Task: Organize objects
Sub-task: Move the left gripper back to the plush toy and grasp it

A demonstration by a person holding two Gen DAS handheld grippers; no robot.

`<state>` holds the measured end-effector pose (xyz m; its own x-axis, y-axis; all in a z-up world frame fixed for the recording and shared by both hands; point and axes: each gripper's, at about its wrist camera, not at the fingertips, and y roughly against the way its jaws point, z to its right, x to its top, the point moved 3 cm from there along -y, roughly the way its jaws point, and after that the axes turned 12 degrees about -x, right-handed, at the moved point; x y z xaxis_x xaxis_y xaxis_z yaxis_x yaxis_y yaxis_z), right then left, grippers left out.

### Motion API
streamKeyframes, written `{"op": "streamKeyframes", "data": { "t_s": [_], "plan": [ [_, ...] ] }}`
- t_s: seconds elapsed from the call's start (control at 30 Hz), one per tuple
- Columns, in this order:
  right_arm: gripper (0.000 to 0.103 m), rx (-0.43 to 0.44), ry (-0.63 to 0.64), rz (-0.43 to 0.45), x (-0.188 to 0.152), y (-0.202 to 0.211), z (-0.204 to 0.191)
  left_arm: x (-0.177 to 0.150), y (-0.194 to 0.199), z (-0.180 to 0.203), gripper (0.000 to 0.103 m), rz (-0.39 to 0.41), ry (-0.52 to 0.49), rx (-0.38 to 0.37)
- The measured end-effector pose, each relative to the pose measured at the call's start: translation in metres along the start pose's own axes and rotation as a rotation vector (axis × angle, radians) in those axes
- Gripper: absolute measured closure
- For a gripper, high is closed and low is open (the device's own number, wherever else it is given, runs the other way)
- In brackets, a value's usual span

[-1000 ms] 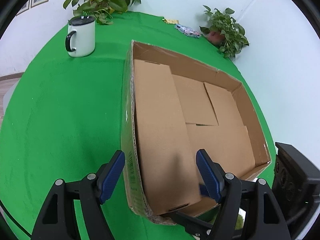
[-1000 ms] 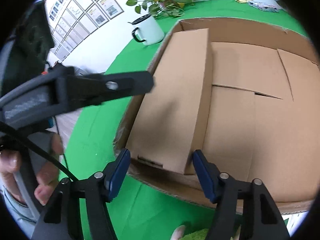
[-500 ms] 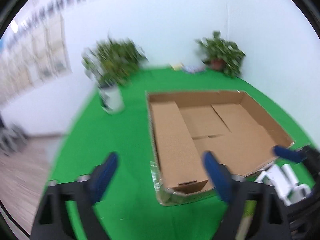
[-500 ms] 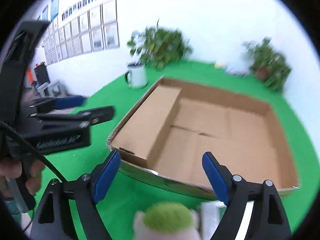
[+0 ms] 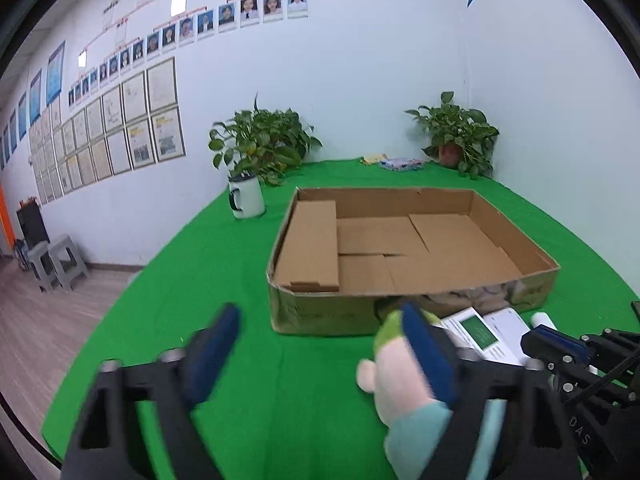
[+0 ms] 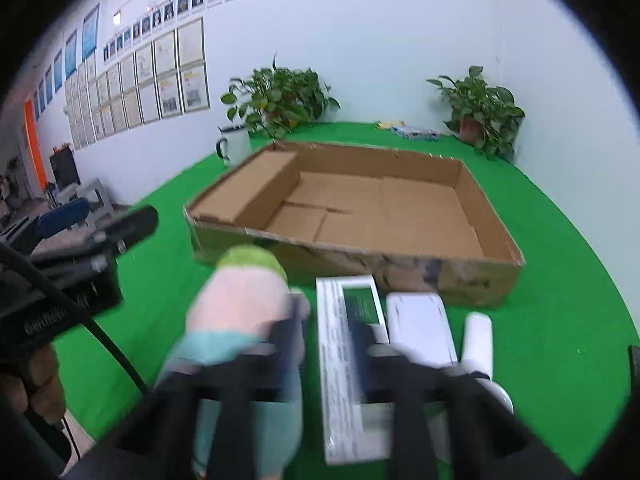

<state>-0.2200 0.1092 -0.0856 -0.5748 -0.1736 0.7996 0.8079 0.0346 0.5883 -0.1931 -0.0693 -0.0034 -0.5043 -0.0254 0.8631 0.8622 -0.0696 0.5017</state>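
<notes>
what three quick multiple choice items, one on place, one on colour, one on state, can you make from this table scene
1. Where does the white mug stand?
A. inside the cardboard box
B. on the green tablecloth left of the box, in front of a potted plant
C. on the grey stool

2. What colour is the top of the plush toy?
A. green
B. red
C. black

3. What does the cardboard box hold?
A. the plush toy and the mug
B. two white cartons
C. none of the loose items, only a flat brown carton along its left side

Answers:
1 B: the mug sits on the green tablecloth beside the box's left wall, leaves behind it.
2 A: in the right wrist view its rounded top is green over a pink face.
3 C: the brown carton lies inside; toy and white cartons lie in front of the box.
</notes>
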Motion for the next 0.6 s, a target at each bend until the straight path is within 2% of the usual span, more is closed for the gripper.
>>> {"op": "streamKeyframes", "data": {
  "t_s": [0.03,0.07,0.1,0.17,0.2,0.23,0.27,0.3,0.33,0.4,0.47,0.6],
  "plan": [
    [0.095,0.000,0.001,0.005,-0.002,0.002,0.001,-0.004,-0.001,0.001,0.084,-0.023,0.009,-0.013],
    [0.095,-0.002,0.000,0.011,-0.004,0.004,0.002,-0.008,-0.003,0.000,0.095,-0.045,0.018,-0.015],
    [0.095,-0.002,-0.003,0.017,-0.004,0.005,0.003,-0.012,-0.003,-0.001,0.095,-0.058,0.033,-0.004],
    [0.077,0.014,-0.002,0.019,-0.005,0.006,0.004,-0.018,0.000,-0.003,0.095,-0.058,0.055,0.003],
    [0.043,0.023,-0.003,0.026,-0.004,0.007,0.004,-0.018,0.002,-0.004,0.093,-0.053,0.062,-0.006],
    [0.012,0.033,-0.011,0.042,-0.004,0.010,0.005,-0.019,0.003,-0.005,0.079,-0.054,0.067,-0.006],
    [0.009,0.041,-0.022,0.069,-0.004,0.013,0.005,-0.020,0.005,-0.004,0.043,-0.057,0.066,-0.005],
    [0.008,0.039,-0.021,0.090,-0.004,0.018,0.006,-0.020,0.006,-0.005,0.020,-0.058,0.067,-0.003],
    [0.008,0.032,-0.013,0.102,-0.004,0.021,0.006,-0.018,0.008,-0.007,0.002,-0.047,0.073,0.005],
    [0.008,0.045,0.006,0.121,-0.006,0.027,0.006,-0.017,0.013,-0.009,0.001,-0.022,0.084,0.008],
    [0.008,0.064,0.008,0.123,-0.009,0.028,0.005,-0.018,0.013,-0.007,0.001,-0.045,0.080,-0.017],
    [0.007,0.166,0.030,0.122,-0.020,0.034,0.000,-0.019,0.009,-0.004,0.001,-0.073,0.065,-0.029]
  ]
}}
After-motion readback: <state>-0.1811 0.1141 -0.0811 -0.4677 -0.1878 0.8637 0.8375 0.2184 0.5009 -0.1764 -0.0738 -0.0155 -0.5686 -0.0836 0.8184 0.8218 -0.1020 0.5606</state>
